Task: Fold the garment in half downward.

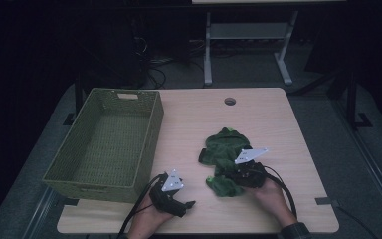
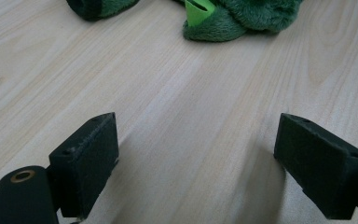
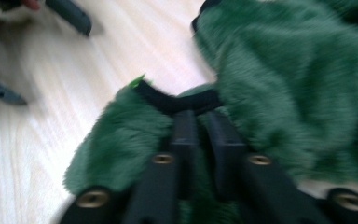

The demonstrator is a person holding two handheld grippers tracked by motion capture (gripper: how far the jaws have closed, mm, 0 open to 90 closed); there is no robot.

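A dark green fleece garment (image 1: 224, 149) lies crumpled on the light wooden table (image 1: 268, 119), right of centre. My right gripper (image 1: 228, 175) lies at its near edge, and its jaws (image 3: 200, 114) stand almost together on the fleece where a black trim (image 3: 177, 100) runs, so it is shut on that edge. A bright green tag (image 2: 198, 10) sticks out of the garment (image 2: 242, 18) on the side facing my left gripper. My left gripper (image 1: 186, 205) sits low over bare wood near the front edge, left of the garment. It is open (image 2: 196, 154), with nothing between its fingers.
A green woven basket (image 1: 89, 186) with nothing in it stands on the left part of the table, close beside my left hand. A round cable hole (image 1: 230, 101) sits near the far edge. Dark floor, cables and a desk frame (image 1: 208, 50) lie beyond.
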